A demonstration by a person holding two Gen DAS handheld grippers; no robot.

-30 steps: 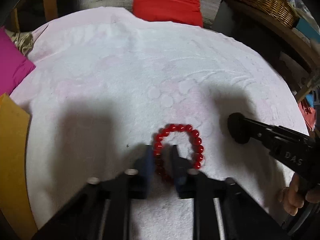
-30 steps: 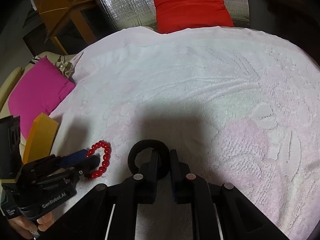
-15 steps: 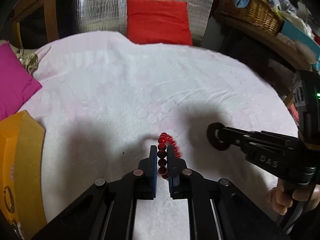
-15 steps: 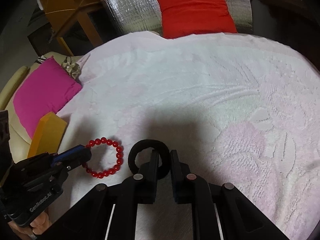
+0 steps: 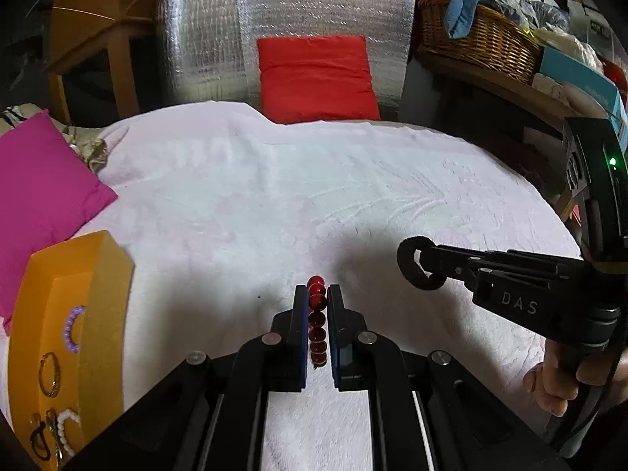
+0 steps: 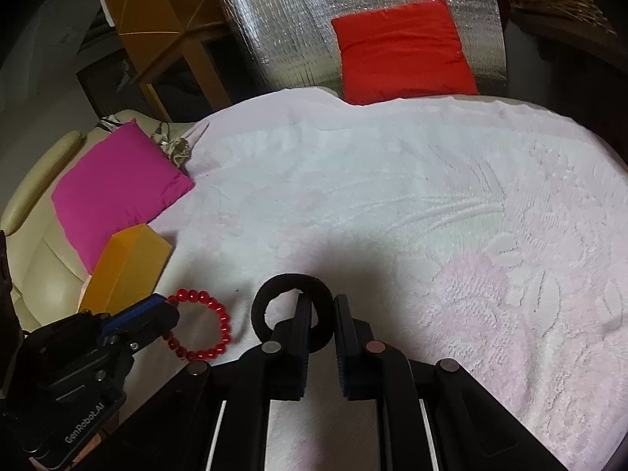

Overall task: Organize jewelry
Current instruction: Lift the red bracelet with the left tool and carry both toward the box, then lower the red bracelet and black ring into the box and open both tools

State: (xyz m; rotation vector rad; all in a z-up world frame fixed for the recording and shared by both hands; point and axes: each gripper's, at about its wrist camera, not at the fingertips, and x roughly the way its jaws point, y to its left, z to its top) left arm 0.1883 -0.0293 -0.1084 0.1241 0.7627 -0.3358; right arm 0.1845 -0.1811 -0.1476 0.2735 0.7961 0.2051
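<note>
My left gripper (image 5: 316, 294) is shut on a red bead bracelet (image 5: 317, 322) and holds it edge-on above the white blanket; from the right wrist view the bracelet (image 6: 204, 329) hangs as a full ring off the left gripper (image 6: 167, 308). My right gripper (image 6: 322, 302) is shut on a black hair tie (image 6: 288, 286), also lifted; it shows in the left wrist view (image 5: 420, 271) at the right gripper's tip. An orange jewelry box (image 5: 66, 337) stands at the left and holds several bracelets.
A white patterned blanket (image 6: 392, 204) covers the surface. A magenta cushion (image 6: 117, 184) lies at the left, a red cushion (image 5: 316, 78) at the back. A wicker basket (image 5: 482, 35) sits on a shelf at back right.
My left gripper closed on the red bracelet and lifted it off the blanket. Both grippers rose; the orange box came into view at the left. The right gripper kept the hair tie.
</note>
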